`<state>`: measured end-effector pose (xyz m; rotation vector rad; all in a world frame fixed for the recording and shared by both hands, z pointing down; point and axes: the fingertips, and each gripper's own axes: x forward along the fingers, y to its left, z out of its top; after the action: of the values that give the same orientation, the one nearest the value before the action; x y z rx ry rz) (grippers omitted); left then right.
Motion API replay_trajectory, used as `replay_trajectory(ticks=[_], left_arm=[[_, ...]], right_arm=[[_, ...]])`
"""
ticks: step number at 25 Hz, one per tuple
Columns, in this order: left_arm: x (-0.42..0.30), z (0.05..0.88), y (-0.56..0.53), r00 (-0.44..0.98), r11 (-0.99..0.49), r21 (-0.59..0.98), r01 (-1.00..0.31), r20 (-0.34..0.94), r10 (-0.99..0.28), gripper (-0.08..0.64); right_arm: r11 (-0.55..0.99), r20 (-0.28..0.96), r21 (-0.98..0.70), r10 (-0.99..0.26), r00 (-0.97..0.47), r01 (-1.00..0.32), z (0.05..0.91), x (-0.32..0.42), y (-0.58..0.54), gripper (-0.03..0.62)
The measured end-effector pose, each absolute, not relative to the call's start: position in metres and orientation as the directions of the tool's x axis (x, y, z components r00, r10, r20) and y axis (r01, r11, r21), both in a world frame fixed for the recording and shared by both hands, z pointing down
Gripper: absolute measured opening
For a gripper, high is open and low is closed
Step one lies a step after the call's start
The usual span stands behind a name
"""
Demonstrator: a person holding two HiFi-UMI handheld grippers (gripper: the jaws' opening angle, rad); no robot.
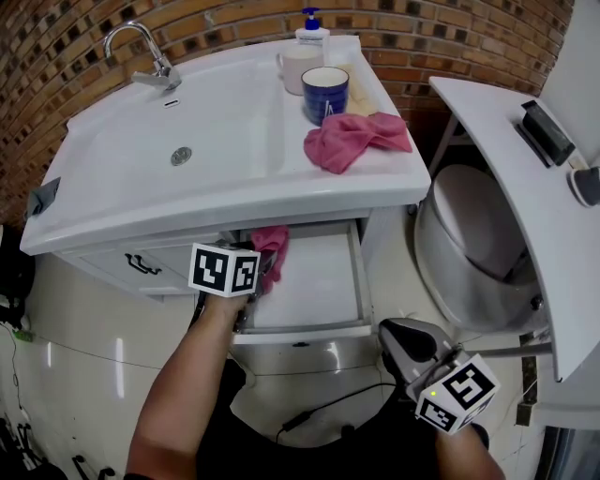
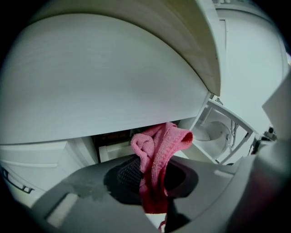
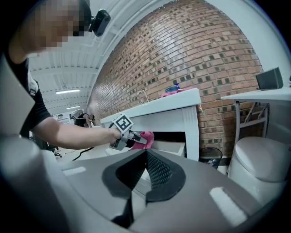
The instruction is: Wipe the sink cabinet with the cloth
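Observation:
My left gripper is shut on a pink cloth at the back left of the open white drawer of the sink cabinet. In the left gripper view the pink cloth bunches between the jaws under the basin's white underside. My right gripper hangs low at the right, jaws shut with nothing between them. The right gripper view shows the left gripper with the cloth at the drawer. A second pink cloth lies on the countertop.
On the counter stand a blue mug, a white cup and a soap dispenser. A tap rises at the basin's back left. A toilet and a white shelf stand to the right. A cable lies on the floor.

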<state>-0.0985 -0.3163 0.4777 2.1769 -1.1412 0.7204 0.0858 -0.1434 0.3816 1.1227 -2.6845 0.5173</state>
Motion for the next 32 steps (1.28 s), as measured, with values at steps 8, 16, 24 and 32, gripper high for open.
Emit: replay_trajectory(ticks=[8, 16, 24, 32], left_arm=[[-0.104, 0.471, -0.306, 0.495, -0.473, 0.240, -0.848, 0.677, -0.545, 0.086], [-0.011, 0.439, -0.252, 0.695, -0.697, 0.348, -0.626, 0.655, -0.297, 0.086], [0.063, 0.468, -0.221, 0.668, -0.835, 0.373, -0.403, 0.744, 0.010, 0.086], [0.065, 0.477, -0.203, 0.626, -0.850, 0.386, -0.359, 0.775, 0.088, 0.086]], right_arm=[[0.656, 0.302, -0.234, -0.652, -0.695, -0.717, 0.379, 0.086, -0.136, 0.006], [0.645, 0.298, -0.226, -0.668, -0.682, -0.730, 0.375, 0.094, -0.135, 0.006], [0.620, 0.295, -0.227, -0.691, -0.659, -0.751, 0.374, 0.115, -0.138, 0.006], [0.601, 0.295, -0.250, -0.700, -0.651, -0.759, 0.383, 0.128, -0.148, 0.006]])
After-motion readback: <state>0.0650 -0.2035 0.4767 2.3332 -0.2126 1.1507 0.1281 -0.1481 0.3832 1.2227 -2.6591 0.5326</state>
